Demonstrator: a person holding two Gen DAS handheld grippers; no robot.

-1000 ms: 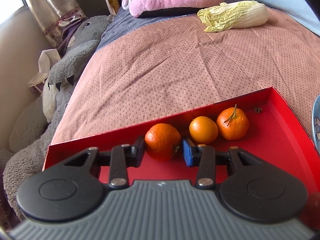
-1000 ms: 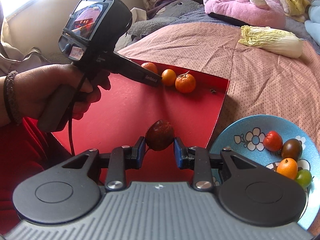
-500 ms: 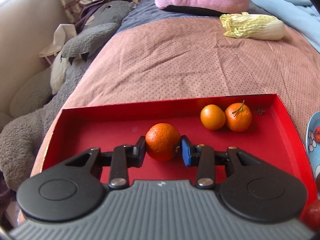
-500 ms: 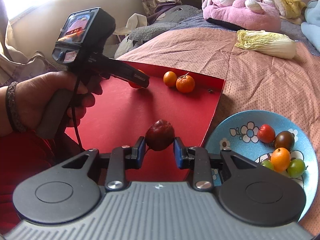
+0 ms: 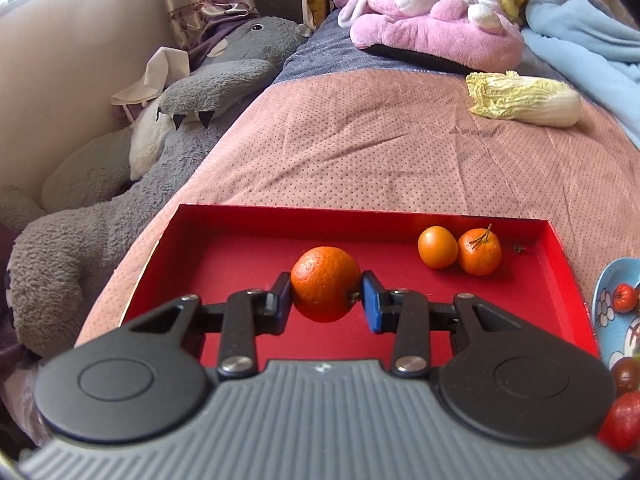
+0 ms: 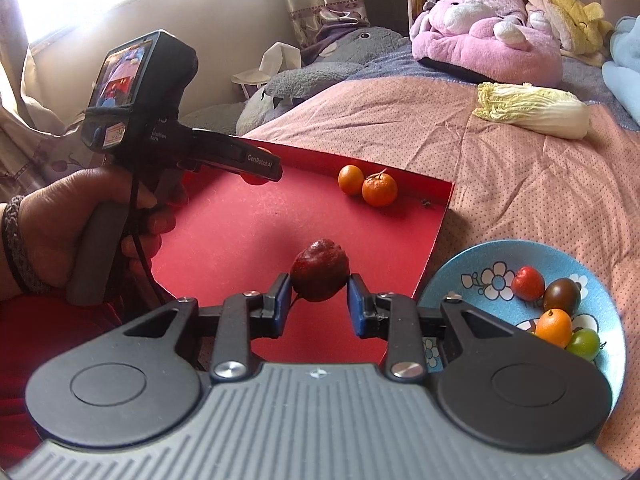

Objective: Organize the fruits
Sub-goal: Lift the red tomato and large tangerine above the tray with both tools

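Black two-finger grippers (image 5: 325,298) with blue pads (image 5: 370,300), ribbed grey bases, silver screws — braided wristband (image 6: 16,246).

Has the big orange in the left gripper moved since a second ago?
Yes. The big orange, clamped in the left gripper, has been pulled away from the two small oranges it sat beside, toward the tray's left.

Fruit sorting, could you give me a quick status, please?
Left gripper clamps an orange. Right gripper clamps a dark red fruit. Both over red tray. Nothing blocking.
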